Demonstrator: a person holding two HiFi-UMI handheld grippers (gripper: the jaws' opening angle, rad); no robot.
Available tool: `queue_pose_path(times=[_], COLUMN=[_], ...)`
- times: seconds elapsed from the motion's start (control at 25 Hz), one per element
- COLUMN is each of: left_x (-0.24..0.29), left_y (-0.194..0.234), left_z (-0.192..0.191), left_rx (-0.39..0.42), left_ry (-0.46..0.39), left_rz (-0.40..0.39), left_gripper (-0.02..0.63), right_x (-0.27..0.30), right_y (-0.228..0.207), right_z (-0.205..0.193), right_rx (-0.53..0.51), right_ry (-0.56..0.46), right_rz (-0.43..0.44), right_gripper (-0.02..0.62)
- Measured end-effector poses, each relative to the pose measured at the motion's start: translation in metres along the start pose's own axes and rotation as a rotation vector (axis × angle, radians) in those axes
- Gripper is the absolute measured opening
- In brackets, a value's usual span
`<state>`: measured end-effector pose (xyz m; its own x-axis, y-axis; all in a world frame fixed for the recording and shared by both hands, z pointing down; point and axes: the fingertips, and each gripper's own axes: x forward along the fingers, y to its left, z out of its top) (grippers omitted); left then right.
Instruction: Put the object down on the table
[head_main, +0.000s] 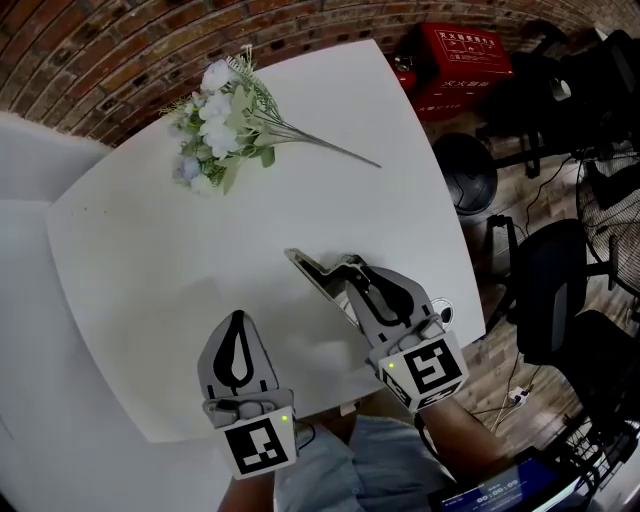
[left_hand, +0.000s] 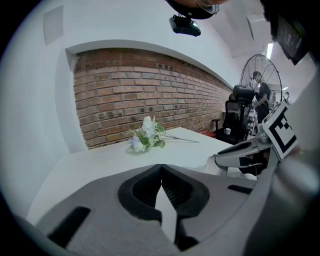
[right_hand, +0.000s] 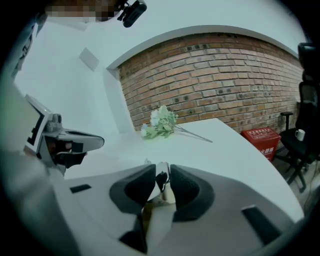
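Left tongs (head_main: 238, 320) (left_hand: 161, 170): closed, empty, at the near edge of the counter (head_main: 140, 260).
Right tongs (head_main: 352, 272) (right_hand: 161, 170): parted, not pressing on the metal object (head_main: 312, 272) (right_hand: 162, 194) between them.
Metal object: seems to rest on the counter by the right edge, with its long axis pointing far-left from the right tongs.
Flowers (head_main: 222, 125): far corner, well apart.
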<state>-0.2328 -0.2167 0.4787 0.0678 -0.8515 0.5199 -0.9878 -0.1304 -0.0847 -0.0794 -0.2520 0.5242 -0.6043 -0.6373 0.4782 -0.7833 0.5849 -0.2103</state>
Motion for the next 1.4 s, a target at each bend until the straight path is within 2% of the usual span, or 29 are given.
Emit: queue_pose_path(times=[0.4,0.64,0.96,1.12,1.28,1.4], left_x=[-0.001,-0.019,-0.075,-0.108,-0.131,-0.15], left_y=[-0.005,-0.011,-0.034,-0.049,-0.055,-0.063], left_z=[0.006,0.022,0.067,0.093,0.121,0.133], left_rx=[0.007,0.0,0.023,0.033,0.071,0.088], left_ry=[-0.01,-0.053,-0.185,-0.269,-0.375,-0.416], left_rz=[0.006,0.031,0.074,0.092,0.128,0.146], left_gripper=[0.009,0.009,0.009,0.009,0.009,0.009], right_x=[-0.006,-0.025,-0.087,-0.122,-0.145,-0.167], right_y=[-0.008,-0.007,0.011,0.023,0.028,0.033], right_z=[0.008,0.026,0.063,0.08,0.103,0.112], right_rx=[-0.011,-0.035,-0.104,-0.143,-0.181,-0.187], right_ry=[-0.03,-0.074,-0.165,-0.225,-0.307,-0.321], right_rz=[-0.019,-0.016,0.011,0.01,0.013,0.016], right_gripper=[0.109,0.106,0.072,0.014,0.006,0.006])
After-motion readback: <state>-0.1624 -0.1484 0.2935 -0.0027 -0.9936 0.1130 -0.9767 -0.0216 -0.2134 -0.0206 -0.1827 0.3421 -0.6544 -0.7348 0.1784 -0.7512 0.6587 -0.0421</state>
